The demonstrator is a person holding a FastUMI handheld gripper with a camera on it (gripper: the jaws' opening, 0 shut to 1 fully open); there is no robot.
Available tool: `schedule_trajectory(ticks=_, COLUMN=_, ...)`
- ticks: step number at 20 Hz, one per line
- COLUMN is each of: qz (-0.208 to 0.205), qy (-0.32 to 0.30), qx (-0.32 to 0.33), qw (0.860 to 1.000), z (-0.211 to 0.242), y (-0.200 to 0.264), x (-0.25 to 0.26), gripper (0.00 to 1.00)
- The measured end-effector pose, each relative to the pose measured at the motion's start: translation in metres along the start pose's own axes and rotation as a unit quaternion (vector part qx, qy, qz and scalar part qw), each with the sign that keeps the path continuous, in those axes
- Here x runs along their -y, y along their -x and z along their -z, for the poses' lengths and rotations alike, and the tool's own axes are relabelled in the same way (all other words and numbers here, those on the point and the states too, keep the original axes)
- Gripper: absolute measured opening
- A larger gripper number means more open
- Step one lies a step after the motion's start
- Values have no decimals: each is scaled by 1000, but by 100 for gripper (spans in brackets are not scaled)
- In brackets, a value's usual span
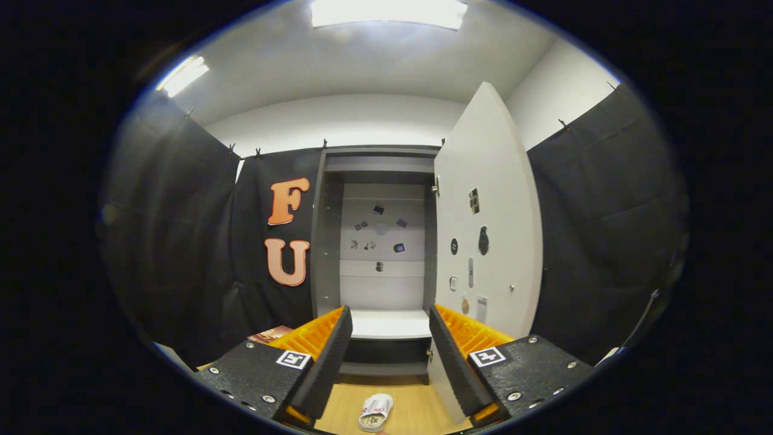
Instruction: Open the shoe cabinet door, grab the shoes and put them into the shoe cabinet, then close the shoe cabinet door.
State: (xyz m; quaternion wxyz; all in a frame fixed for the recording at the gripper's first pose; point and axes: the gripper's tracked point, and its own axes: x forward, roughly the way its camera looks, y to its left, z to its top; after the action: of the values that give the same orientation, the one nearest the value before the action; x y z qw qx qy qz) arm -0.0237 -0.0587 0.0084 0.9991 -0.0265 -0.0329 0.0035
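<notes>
The jaws stand released, wide apart with nothing between them, their ridged black inner faces turned toward each other and orange bodies behind. Below them, on the wooden floor and roughly between the two fingers, lies a white shoe, untouched. Straight ahead, beyond the jaws, the shoe cabinet stands open: its white door is swung out to the right of the opening, with small stickers and a knob on its face. Inside, a pale shelf sits level with the fingertips, and a few small dark items dot the cabinet's back panel.
</notes>
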Motion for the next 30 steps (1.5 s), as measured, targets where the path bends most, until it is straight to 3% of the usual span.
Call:
schedule_trajectory(ticks=2, qz=-10, qy=-3, qx=-3, qw=1000, z=7, y=-3, x=-21, gripper=92)
schedule_trajectory(ticks=8, qz=-18, qy=-4, qx=-6, qw=1000, z=20, y=-14, x=-55, gripper=93)
schedule_trajectory(ticks=12, qz=-13, qy=-10, qx=-36, qw=999, z=55, y=-25, x=-61, gripper=93)
schedule_trajectory(ticks=21, qz=-16, qy=-35, qx=-189, qw=981, z=215, y=-35, x=-74, gripper=93)
schedule_trajectory(ticks=30, qz=-9, qy=-70, qx=-328, qw=942, z=367, y=-38, x=-77, gripper=93)
